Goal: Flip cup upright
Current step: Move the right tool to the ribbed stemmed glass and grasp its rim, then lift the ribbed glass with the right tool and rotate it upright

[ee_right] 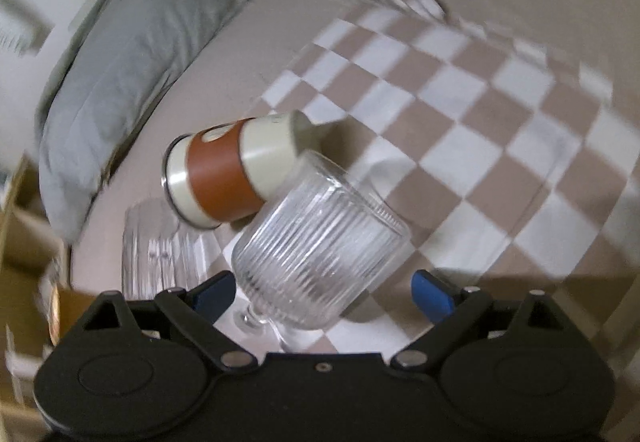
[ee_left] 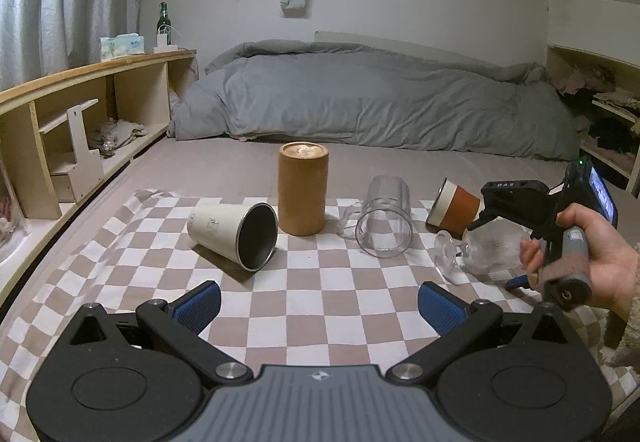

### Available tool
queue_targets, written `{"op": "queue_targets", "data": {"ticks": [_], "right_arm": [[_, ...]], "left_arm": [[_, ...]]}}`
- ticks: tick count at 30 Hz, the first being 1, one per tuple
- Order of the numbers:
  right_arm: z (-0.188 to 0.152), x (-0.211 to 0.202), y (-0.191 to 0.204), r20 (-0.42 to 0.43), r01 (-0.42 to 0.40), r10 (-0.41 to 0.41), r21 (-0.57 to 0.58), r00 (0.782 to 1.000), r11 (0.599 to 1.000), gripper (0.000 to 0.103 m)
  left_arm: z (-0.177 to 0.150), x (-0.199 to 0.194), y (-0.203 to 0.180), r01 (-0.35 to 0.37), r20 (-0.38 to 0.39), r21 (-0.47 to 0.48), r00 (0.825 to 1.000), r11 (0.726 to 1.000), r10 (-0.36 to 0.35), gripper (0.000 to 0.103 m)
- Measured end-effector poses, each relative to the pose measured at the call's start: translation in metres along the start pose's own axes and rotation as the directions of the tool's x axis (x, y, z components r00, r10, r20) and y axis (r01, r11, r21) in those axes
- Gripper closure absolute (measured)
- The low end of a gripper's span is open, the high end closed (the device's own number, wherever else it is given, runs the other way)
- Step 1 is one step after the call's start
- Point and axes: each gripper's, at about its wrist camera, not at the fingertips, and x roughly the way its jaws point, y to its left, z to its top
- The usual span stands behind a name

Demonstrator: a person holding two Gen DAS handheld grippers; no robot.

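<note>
A ribbed clear goblet lies on its side on the checkered cloth, between the open fingers of my right gripper; the pads do not touch it. It also shows in the left wrist view under the right gripper. A cream cup with an orange band lies on its side just beyond it, also seen from the left. A white metal cup and a clear glass mug lie on their sides. My left gripper is open and empty near the cloth's front.
A tall brown cylinder stands upright at mid cloth. A grey duvet lies behind. A wooden shelf runs along the left, another at the right. A second ribbed glass lies left of my right gripper.
</note>
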Motion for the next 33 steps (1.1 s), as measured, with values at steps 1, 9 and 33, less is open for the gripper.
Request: {"op": "queue_targets", "data": {"ticks": [1,9,33], "right_arm": [[-0.001,0.003,-0.002,-0.001,-0.011,0.012,0.029,1.000,1.000,0.007],[0.000,0.011,-0.001,0.033,-0.070,0.067,0.102,0.997,0.992,0.002],[0.000,-0.010,-0.016,-0.045,-0.091,0.097,0.128,0.994,0.988,0.026]], "left_arm": [[0.000,0.002,0.000,-0.001,-0.004,-0.002,1.000,1.000,0.001,0.000],[0.000,0.003,-0.004,0.005,-0.009,-0.001,1.000,1.000,-0.005,0.000],[-0.002,-0.010,-0.004,-0.008,0.021,-0.002,1.000,1.000,0.008,0.000]]}}
